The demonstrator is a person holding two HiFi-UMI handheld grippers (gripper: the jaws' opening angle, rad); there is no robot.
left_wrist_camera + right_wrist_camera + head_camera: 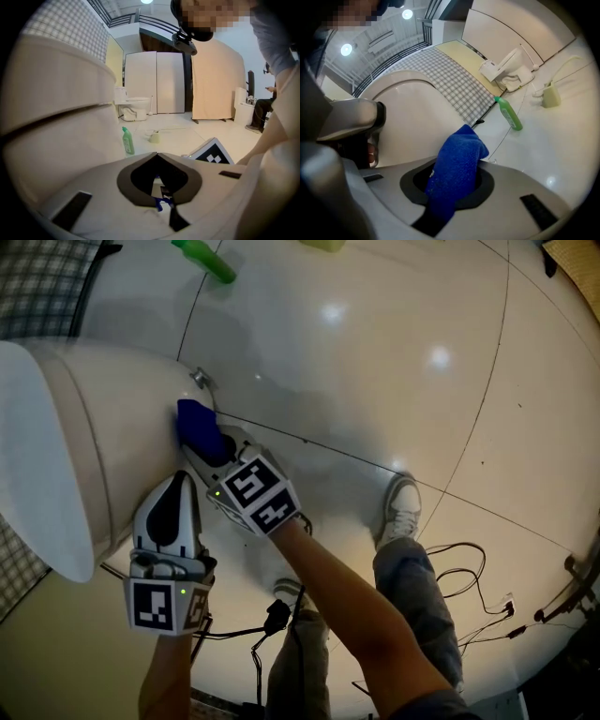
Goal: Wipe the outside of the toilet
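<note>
A cream toilet (94,418) fills the left of the head view. My right gripper (214,454) is shut on a blue cloth (200,427), and the cloth presses against the toilet's lower side wall near the floor. In the right gripper view the cloth (457,168) sticks up from between the jaws, with the toilet (412,122) just behind it. My left gripper (176,482) hangs beside the toilet, closer to me. Its jaws meet at the tip in the left gripper view (157,155), with nothing held and the toilet wall (56,117) at its left.
A green bottle (206,259) and a pale yellow object (323,245) stand on the tiled floor beyond the toilet. A person's shoe (401,507) and loose cables (469,587) lie at the right. A checked mat (47,277) lies at the top left. Another toilet (133,107) stands far off.
</note>
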